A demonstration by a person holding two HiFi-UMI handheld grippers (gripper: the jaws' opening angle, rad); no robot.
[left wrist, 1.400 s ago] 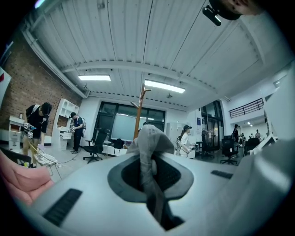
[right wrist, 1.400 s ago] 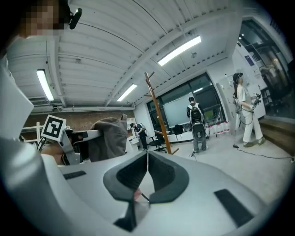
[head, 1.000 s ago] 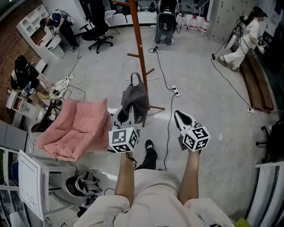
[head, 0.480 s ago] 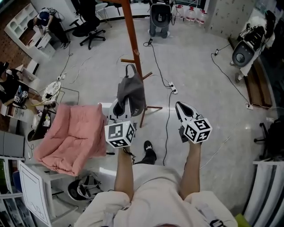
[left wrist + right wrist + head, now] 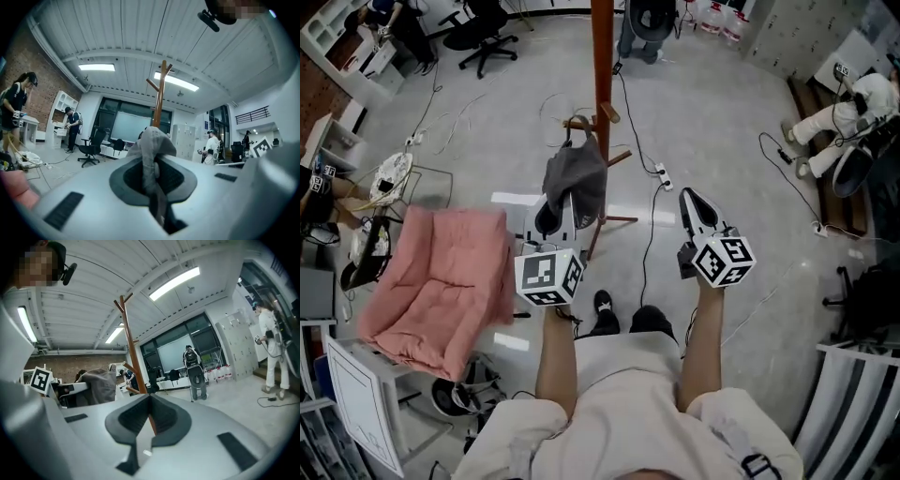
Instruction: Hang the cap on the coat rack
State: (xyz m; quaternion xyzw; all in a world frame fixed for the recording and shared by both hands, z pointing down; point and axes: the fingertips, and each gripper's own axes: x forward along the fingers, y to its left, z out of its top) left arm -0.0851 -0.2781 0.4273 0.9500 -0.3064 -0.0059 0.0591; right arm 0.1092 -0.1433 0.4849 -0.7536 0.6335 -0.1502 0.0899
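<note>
A grey cap [image 5: 575, 180] hangs from my left gripper [image 5: 563, 212], which is shut on its fabric and holds it just in front of the coat rack's low pegs. The wooden coat rack [image 5: 601, 56] rises at top centre, its pole right behind the cap. In the left gripper view the cap's cloth [image 5: 153, 149] is pinched between the jaws, with the coat rack [image 5: 160, 93] beyond. My right gripper [image 5: 693, 208] is shut with nothing in it, to the right of the rack. From the right gripper view the rack [image 5: 131, 350] and the cap [image 5: 97, 385] show at left.
A pink cushion [image 5: 441, 281] lies on a seat at left. Cables and a power strip [image 5: 661, 175] run over the floor by the rack's base [image 5: 614, 220]. An office chair [image 5: 484, 39] stands far left; a person [image 5: 844, 112] is at right.
The rack has come closer and moved to the top centre of the view. The cap stays in the left gripper, now right at the lower pegs. Both grippers moved slightly forward.
</note>
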